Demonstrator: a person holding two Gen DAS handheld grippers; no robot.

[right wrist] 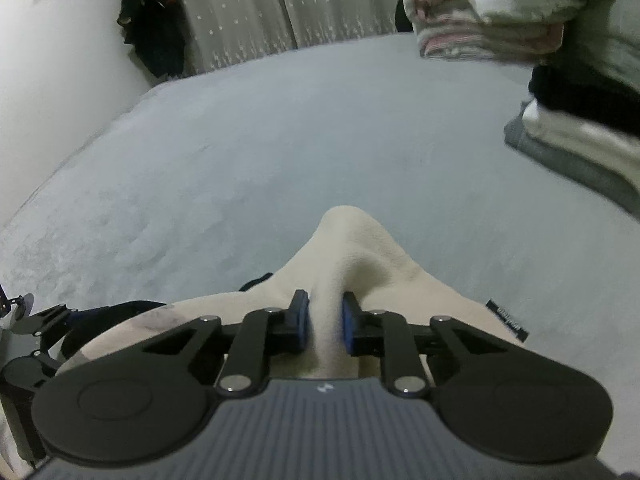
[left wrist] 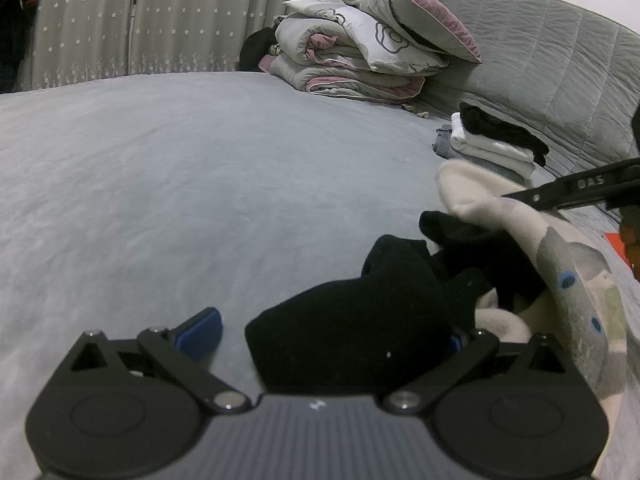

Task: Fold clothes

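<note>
A cream fleece garment (right wrist: 352,248) with a grey and blue print lies bunched on the grey-blue bed sheet (right wrist: 280,140). My right gripper (right wrist: 325,314) is shut on a raised fold of it, blue pads pressing from both sides. In the left wrist view the same garment (left wrist: 464,188) drapes down the right side, and the right gripper's fingers (left wrist: 532,197) pinch its upper edge. A black garment (left wrist: 360,320) is heaped over the cream one. My left gripper (left wrist: 332,326) stands wide open around it, the left pad (left wrist: 200,330) clear of the cloth and the right pad hidden behind it.
A folded stack of black, white and grey clothes (left wrist: 496,144) sits by the padded grey headboard (left wrist: 560,60). Folded quilts and a pillow (left wrist: 360,52) are piled at the far end. Starred curtains (left wrist: 180,20) hang behind the bed. Dark clothing (right wrist: 154,20) hangs by the wall.
</note>
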